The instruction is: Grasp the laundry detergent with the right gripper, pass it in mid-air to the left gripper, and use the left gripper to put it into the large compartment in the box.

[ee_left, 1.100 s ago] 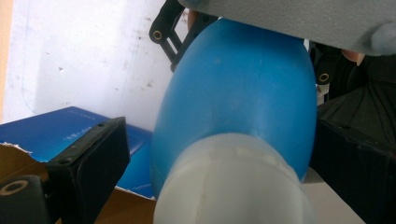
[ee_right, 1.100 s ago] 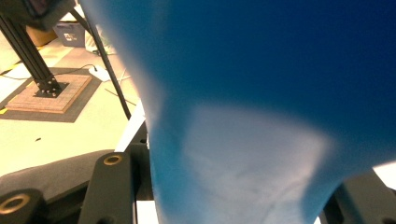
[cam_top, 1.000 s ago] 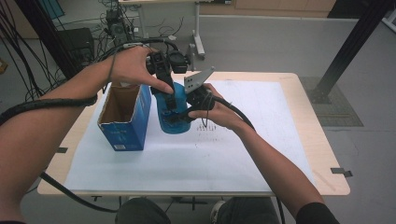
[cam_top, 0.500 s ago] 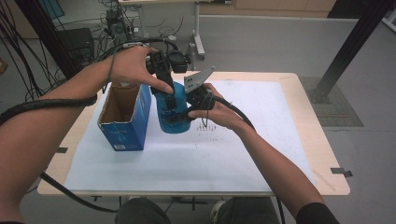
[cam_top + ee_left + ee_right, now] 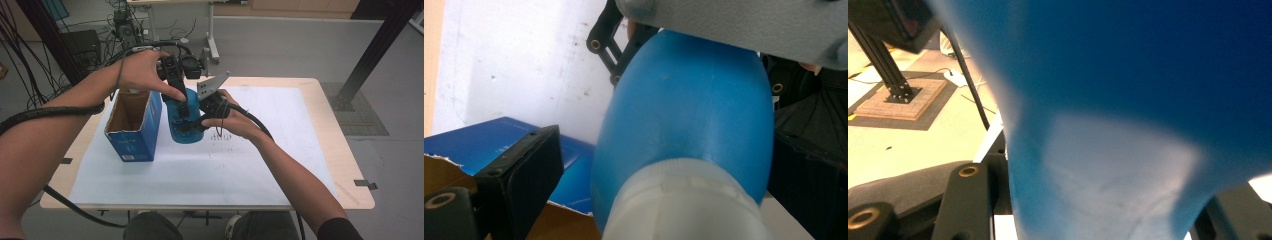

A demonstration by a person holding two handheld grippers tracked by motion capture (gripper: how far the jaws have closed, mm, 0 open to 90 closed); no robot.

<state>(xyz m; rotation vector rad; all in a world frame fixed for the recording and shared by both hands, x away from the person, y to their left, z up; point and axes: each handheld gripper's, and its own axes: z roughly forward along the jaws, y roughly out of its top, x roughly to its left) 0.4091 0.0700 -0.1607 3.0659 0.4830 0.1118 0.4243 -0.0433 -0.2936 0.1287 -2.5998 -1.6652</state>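
Observation:
A blue bottle [image 5: 184,127] with a white neck stands on the white sheet beside an open blue carton [image 5: 132,127]. My left gripper [image 5: 182,107] comes down over its top. In the left gripper view the bottle [image 5: 689,115] sits between the jaws, with a gap at the left jaw, so this gripper [image 5: 669,150] is open around it. My right gripper [image 5: 197,122] reaches in from the right and is shut on the bottle's body. The blue wall of the bottle [image 5: 1128,125] lies between that gripper's [image 5: 1100,200] jaws.
The carton [image 5: 489,140] stands open-topped just left of the bottle, close to my left hand. A white paper sheet [image 5: 280,125] covers most of the wooden table [image 5: 320,85]. Cables, a table leg and black posts stand on the floor beyond the far edge.

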